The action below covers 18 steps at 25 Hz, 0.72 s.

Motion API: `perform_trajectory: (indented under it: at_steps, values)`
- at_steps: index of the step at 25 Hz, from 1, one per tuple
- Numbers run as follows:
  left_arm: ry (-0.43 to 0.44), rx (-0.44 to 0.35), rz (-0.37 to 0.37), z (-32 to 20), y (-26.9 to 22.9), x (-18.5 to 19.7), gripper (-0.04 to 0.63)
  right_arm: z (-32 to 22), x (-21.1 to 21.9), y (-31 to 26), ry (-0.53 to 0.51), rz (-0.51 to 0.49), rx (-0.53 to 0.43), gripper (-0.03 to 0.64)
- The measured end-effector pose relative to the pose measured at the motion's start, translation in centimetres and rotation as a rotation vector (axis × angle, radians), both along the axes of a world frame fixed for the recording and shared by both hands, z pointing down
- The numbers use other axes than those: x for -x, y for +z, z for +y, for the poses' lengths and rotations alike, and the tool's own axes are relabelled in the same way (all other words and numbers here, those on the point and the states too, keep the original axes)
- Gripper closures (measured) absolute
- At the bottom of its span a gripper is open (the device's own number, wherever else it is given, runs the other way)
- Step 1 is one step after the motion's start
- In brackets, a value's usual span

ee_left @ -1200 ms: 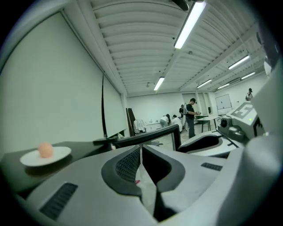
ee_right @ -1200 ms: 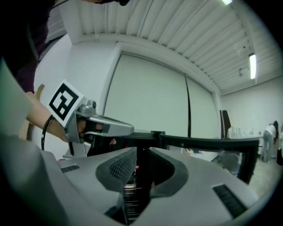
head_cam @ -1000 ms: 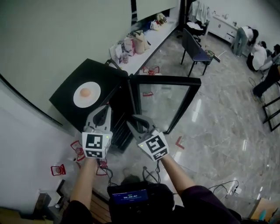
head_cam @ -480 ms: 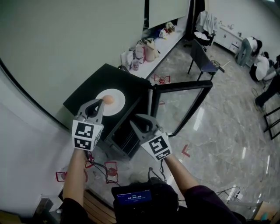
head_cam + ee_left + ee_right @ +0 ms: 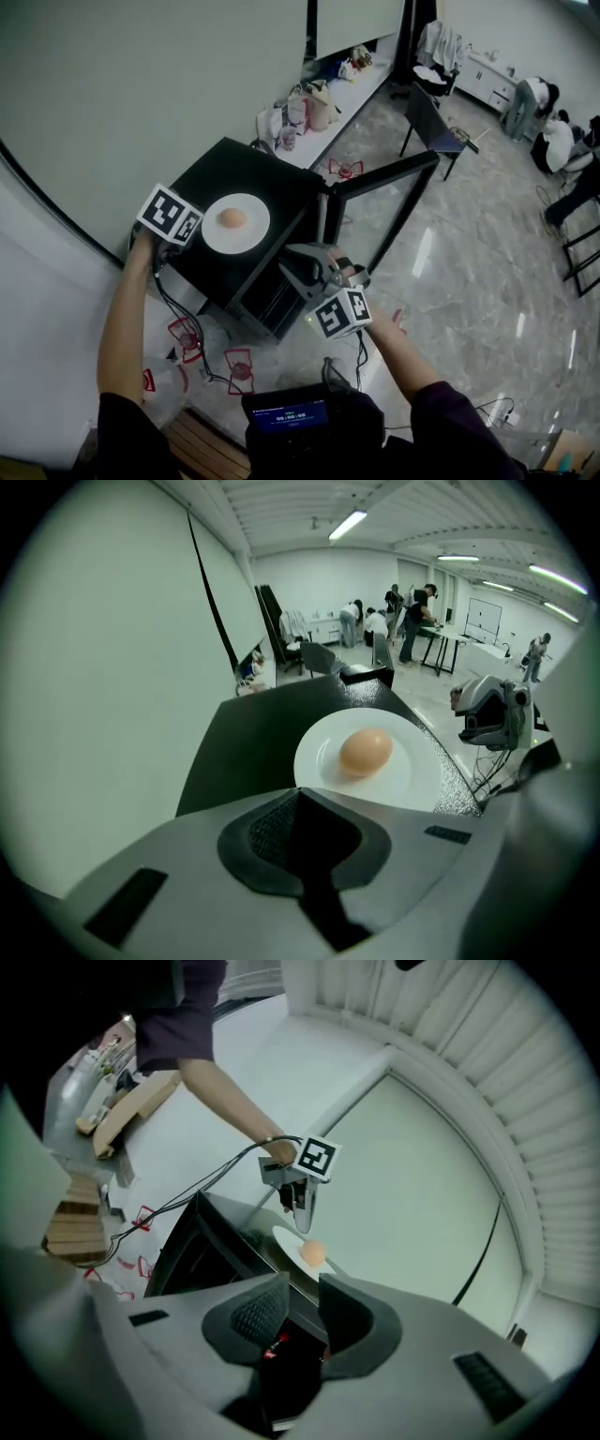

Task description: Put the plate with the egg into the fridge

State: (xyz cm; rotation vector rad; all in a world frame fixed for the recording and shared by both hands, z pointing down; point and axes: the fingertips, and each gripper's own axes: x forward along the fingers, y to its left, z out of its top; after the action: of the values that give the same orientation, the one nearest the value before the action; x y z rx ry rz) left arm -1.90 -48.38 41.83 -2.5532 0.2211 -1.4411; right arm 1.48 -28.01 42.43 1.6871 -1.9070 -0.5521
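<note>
Fridge top (image 5: 234, 173) — plate (image 5: 253, 234) near front edge; door (image 5: 375, 211) open.

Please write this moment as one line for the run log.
plate with egg: on top of fridge | door: open | left claw: near plate rim, empty | right claw: open, empty

Egg (image 5: 232, 218) on plate (image 5: 249, 236) atop fridge (image 5: 234, 169), its door (image 5: 375, 211) to the right, chair (image 5: 429, 114) beyond.

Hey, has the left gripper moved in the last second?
Yes. In the head view the left gripper went from below the plate up to its left side.
</note>
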Motion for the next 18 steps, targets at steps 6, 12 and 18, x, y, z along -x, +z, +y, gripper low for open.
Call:
perform_trajectory:
  at_steps: [6,12,18]
  values:
    - [-0.017,0.140,-0.172,-0.9,2.2,-0.4,0.586,-1.0,0.2,-0.2,-0.085,0.063,0.041,0.518]
    - [0.004,0.294,-0.154,0.6,1.2,-1.3,0.584,-1.1,-0.4,-0.1,-0.120,0.157,0.030,0.508]
    - [0.019,0.339,-0.210,1.4,2.5,-1.6,0.583,-2.0,0.1,0.3,-0.163,0.258,0.040,0.474]
